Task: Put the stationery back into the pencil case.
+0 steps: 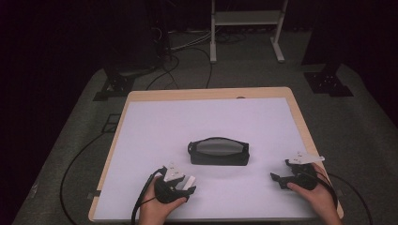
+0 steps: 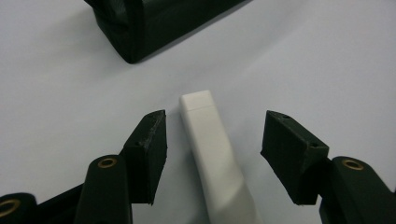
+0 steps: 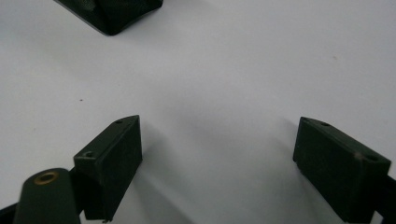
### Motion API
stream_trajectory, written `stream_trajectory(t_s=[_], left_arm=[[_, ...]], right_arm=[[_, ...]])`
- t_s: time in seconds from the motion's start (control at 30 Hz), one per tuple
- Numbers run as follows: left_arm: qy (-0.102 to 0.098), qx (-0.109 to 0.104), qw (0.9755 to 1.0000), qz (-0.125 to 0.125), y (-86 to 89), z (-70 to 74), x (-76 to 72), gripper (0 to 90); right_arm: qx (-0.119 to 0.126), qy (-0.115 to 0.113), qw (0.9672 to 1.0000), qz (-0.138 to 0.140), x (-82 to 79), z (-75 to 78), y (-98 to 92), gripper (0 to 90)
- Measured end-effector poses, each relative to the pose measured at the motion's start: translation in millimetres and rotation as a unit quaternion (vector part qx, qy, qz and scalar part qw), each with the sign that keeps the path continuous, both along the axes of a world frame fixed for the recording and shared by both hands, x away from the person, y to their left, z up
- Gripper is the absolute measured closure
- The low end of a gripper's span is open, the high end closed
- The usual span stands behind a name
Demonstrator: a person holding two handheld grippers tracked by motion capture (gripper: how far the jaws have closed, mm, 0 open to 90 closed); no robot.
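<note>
The left gripper [image 2: 212,154] has its jaws spread to either side of a slim white bar-shaped object [image 2: 210,149] lying on the white table [image 1: 155,126]; neither pad touches it, and there is a clear gap on both sides. It lies near the table's front-left, with a black zip pouch [image 1: 218,152] at the middle of the table, a little beyond its far end. To do this grasp well, I'd say the hand should centre the object between the pads — it sits nearer the pad on the left of the left gripper view — and close squarely across its narrow width so it doesn't skid or twist away. The right gripper [image 3: 217,163] rests open over bare table (nothing between its jaws), well apart from the pouch. No brand, label or writing can be read on the white object or the pouch — both look plain.
</note>
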State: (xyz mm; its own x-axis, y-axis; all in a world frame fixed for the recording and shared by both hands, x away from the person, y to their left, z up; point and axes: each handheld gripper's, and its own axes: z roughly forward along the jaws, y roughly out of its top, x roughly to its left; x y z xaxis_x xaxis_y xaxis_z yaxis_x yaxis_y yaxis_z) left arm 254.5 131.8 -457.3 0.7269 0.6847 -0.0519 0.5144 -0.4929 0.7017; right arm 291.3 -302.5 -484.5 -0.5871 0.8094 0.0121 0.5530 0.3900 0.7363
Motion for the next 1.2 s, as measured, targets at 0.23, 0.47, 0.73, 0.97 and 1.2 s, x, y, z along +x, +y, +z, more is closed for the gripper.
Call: stream_trajectory(t_s=[0.23, 0.47, 0.73, 0.97, 1.2], left_arm=[[0.005, 0.016, 0.9999, 0.002, -4.7, -9.2, 2.9, 48.4], [-0.005, 0.014, 0.9999, 0.008, -2.3, -10.6, 2.5, 56.1], [-0.016, 0.014, 0.9998, 0.006, 1.7, -12.0, 3.0, 65.7], [-0.018, 0.011, 0.9998, -0.002, 4.8, -12.4, 4.8, 70.6], [-0.015, 0.009, 0.9998, -0.007, 6.1, -11.9, 5.9, 70.9]], right_arm=[[0.000, 0.000, 1.0000, 0.000, 0.0, 0.0, 0.0, 14.5], [0.001, 0.000, 1.0000, 0.000, 0.0, 0.0, -0.1, 14.5], [0.000, 0.000, 1.0000, 0.000, 0.0, 0.0, 0.0, 14.5], [0.001, 0.000, 1.0000, 0.000, 0.1, -0.1, -0.1, 14.5], [0.001, 0.000, 1.0000, 0.000, 0.1, -0.1, -0.1, 14.5]])
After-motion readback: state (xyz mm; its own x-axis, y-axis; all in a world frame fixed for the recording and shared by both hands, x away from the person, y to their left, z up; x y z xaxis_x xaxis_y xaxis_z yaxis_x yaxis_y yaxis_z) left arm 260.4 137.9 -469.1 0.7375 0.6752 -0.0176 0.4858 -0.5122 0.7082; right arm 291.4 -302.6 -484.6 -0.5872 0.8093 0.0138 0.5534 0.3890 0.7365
